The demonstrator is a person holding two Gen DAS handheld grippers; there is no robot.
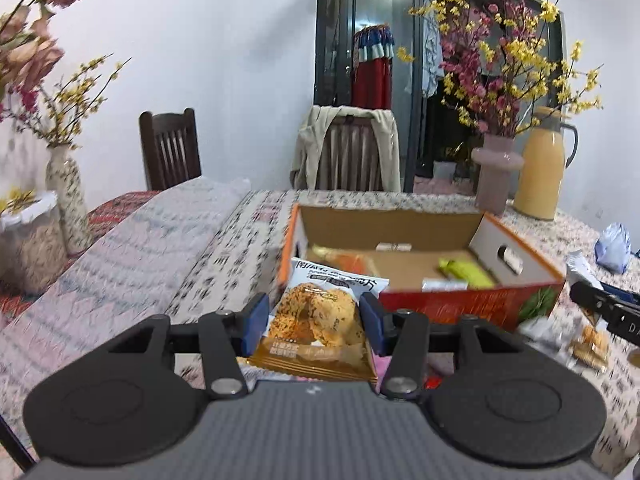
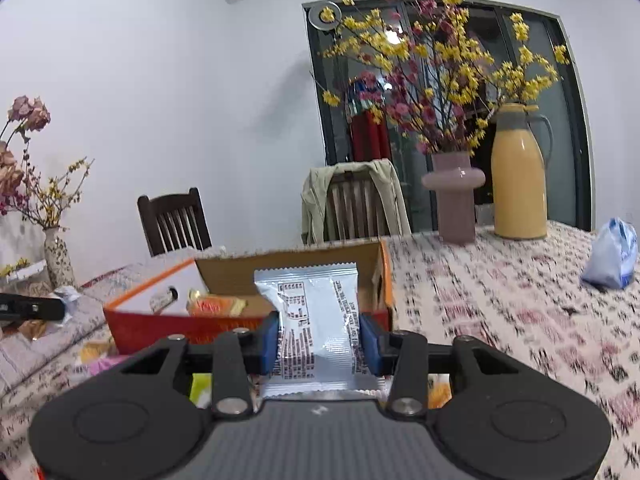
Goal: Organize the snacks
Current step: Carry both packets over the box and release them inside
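Observation:
My left gripper [image 1: 314, 322] is shut on a cookie snack packet [image 1: 320, 312], held just in front of the near left corner of an open orange cardboard box [image 1: 472, 304]. The box holds several snacks, among them a green packet [image 1: 468, 273]. My right gripper [image 2: 318, 340] is shut on a silver snack packet [image 2: 316, 320], its printed back towards me, held in front of the same box [image 2: 168, 332]. The right gripper also shows at the right edge of the left wrist view [image 1: 604, 308].
Loose snack packets [image 1: 588, 344] lie on the patterned tablecloth right of the box. A pink vase of flowers [image 2: 454, 200], a yellow thermos jug [image 2: 518, 176] and a blue bag [image 2: 612, 254] stand at the back right. Two chairs [image 2: 176, 220] stand behind the table.

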